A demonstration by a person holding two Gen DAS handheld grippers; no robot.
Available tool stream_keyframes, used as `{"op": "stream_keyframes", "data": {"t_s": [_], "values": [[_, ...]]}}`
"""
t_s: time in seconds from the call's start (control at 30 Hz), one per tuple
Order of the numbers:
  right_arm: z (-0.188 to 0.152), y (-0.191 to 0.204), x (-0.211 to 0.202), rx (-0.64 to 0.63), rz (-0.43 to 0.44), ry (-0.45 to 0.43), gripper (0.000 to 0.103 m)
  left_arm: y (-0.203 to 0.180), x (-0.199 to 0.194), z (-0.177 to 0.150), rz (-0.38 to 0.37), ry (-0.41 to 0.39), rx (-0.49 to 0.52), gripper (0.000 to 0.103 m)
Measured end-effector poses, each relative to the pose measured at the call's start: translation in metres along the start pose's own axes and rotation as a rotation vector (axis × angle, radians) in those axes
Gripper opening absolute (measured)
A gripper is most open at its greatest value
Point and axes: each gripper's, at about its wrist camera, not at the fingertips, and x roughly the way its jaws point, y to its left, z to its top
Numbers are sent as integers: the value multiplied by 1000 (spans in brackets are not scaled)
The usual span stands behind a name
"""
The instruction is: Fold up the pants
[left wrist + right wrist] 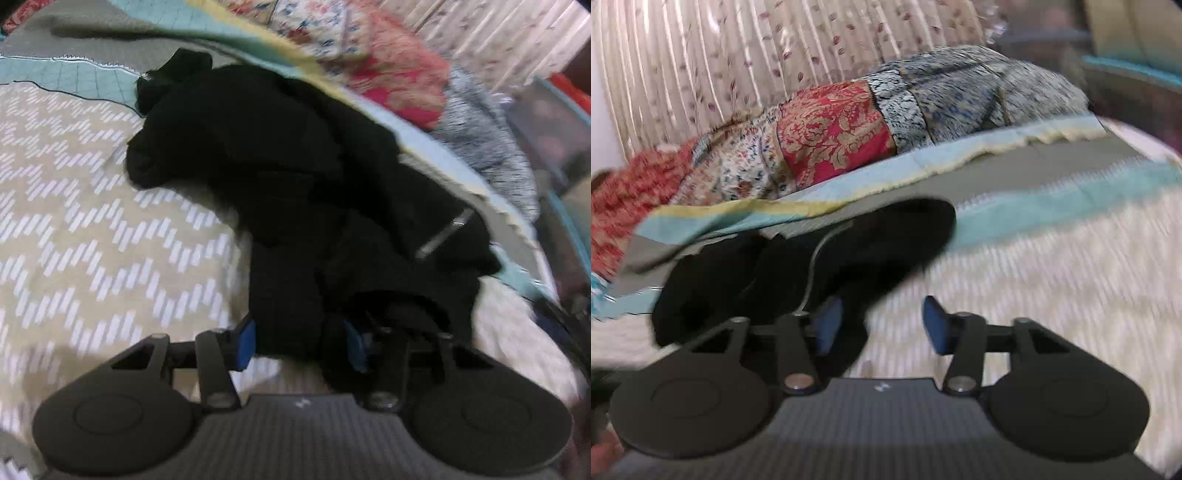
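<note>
Black pants [295,177] crumpled on the patterned bedcover [85,236], a thick fold pinched in the left gripper [299,341], right gripper [882,325] spread and empty just beside the cloth; best to lift slowly and shake flat.

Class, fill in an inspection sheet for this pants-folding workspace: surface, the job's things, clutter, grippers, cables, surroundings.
Surface: bedspread, beige with white zigzag dashes and teal and grey bands at its edge.
Job's things: black pants, bunched and unfolded, zipper showing.
Clutter: patchwork quilt heaped along the far edge.
Grippers: left gripper shut on the pants; right gripper open, with pants cloth against one blue pad only.
Cables: thin grey cord lying across the pants.
Surroundings: pleated floral curtain behind the bed.
</note>
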Motion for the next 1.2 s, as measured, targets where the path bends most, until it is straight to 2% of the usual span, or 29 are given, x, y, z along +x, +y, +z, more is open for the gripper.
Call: {"op": "stream_keyframes", "data": {"t_s": [0.03, 0.13, 0.23, 0.27, 0.33, 0.4, 0.47, 0.5, 0.53, 0.6, 0.63, 0.67, 0.73, 0.83, 0.93, 1.07, 1.13, 1.2], "values": [[9, -4, 16, 33, 11, 32, 75, 5, -14, -6, -26, -16, -16, 45], [13, -11, 57, 169, 48, 134, 74, 27, -68, -19, -98, -67, -66, 45], [10, -4, 71, 197, 79, 175, 15, 50, -125, -24, -114, -112, -54, 41], [16, 2, 65, 190, 100, 152, 13, 58, -139, -24, -119, -112, -58, 39], [22, 16, 37, 160, 159, 90, 12, 70, -160, -21, -128, -124, -81, 38], [27, 25, 0, 177, 203, 66, 11, 75, -174, -17, -111, -146, -100, 38], [28, 16, -53, 292, 339, 23, 6, 82, -181, -13, -108, -171, -122, 38], [24, 6, -88, 348, 414, -27, 4, 86, -186, -7, -119, -187, -138, 38], [23, 6, -109, 356, 422, -63, 4, 88, -186, -8, -121, -198, -145, 38], [7, -3, -161, 320, 351, -131, 9, 102, -190, -14, -111, -202, -157, 38], [-4, -7, -184, 279, 278, -155, 11, 109, -188, -21, -100, -189, -165, 38], [-14, -8, -196, 234, 212, -158, 18, 117, -185, -27, -90, -169, -172, 38], [-33, -10, -208, 148, 81, -128, 31, 123, -178, -35, -71, -143, -182, 39], [-51, -5, -196, 14, 3, -62, 41, 131, -165, -53, -49, -105, -197, 41], [-62, 27, -176, -149, 20, -10, 51, 135, -159, -74, -33, -103, -183, 42], [-73, 84, -128, -343, 165, 84, 66, 133, -164, -87, -5, -133, -168, 43], [-82, 113, -92, -430, 237, 170, 76, 132, -164, -86, 1, -131, -174, 43], [-91, 132, -55, -493, 220, 253, 78, 130, -163, -86, 20, -130, -170, 43]]}}
